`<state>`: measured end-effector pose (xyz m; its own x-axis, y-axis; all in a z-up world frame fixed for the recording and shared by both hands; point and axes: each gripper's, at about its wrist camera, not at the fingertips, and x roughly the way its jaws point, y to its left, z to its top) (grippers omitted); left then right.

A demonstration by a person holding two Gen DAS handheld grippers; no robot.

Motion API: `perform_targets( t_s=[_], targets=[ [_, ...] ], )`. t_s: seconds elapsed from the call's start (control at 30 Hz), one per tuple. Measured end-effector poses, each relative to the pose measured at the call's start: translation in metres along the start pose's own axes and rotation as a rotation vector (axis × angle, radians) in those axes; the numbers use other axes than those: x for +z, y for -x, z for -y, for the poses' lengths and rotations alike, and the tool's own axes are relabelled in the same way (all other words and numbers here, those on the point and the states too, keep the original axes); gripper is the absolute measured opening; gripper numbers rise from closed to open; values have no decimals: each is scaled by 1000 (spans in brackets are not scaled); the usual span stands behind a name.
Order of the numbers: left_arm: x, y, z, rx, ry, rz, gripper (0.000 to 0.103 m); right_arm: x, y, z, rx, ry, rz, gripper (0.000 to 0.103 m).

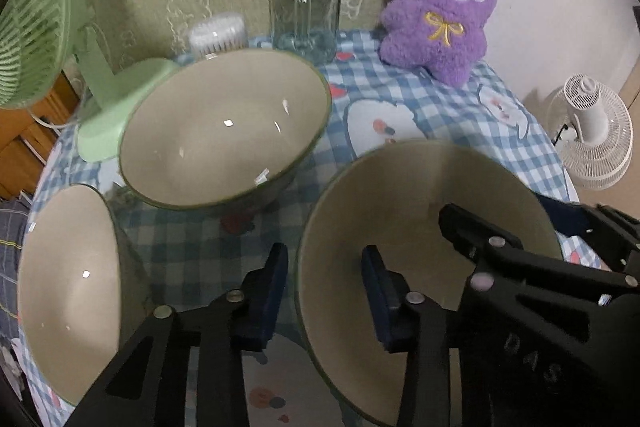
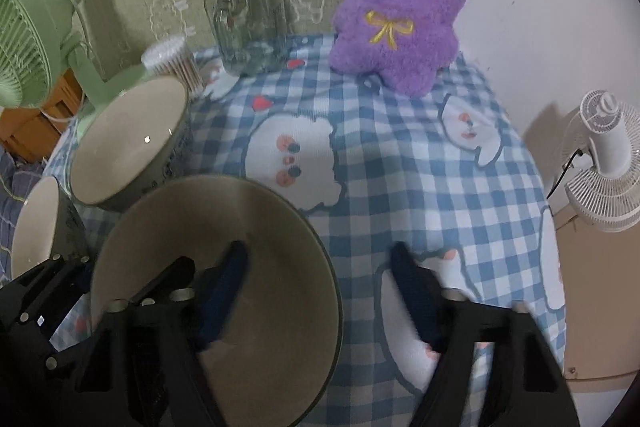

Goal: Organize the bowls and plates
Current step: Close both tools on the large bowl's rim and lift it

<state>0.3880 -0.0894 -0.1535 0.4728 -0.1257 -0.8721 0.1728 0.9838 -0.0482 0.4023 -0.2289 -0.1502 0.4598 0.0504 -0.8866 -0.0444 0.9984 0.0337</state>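
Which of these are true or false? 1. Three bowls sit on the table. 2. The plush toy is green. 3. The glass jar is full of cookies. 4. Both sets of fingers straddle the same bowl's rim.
1. Three bowls: the nearest bowl, a middle bowl and a left bowl. True.
2. False: the plush toy is purple.
3. False: the glass jar looks empty.
4. True: the left gripper and right gripper each have one finger inside the nearest bowl, one outside.
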Motion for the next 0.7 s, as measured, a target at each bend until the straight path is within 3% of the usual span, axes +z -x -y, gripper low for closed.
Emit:
perform_targets(
  t_s=[0.07, 0.23, 0.7],
  targets=[
    [-1, -1, 2, -14, -7, -7, 32, -1, -6, 2, 28, -19, -33, 48],
    [-2, 1, 7, -21, -36, -4, 25, -4, -7, -2, 58, -9, -43, 31],
    [-11, 14, 4, -12, -24, -11, 24, -12, 2, -5, 62, -51, -75, 30]
  ],
)
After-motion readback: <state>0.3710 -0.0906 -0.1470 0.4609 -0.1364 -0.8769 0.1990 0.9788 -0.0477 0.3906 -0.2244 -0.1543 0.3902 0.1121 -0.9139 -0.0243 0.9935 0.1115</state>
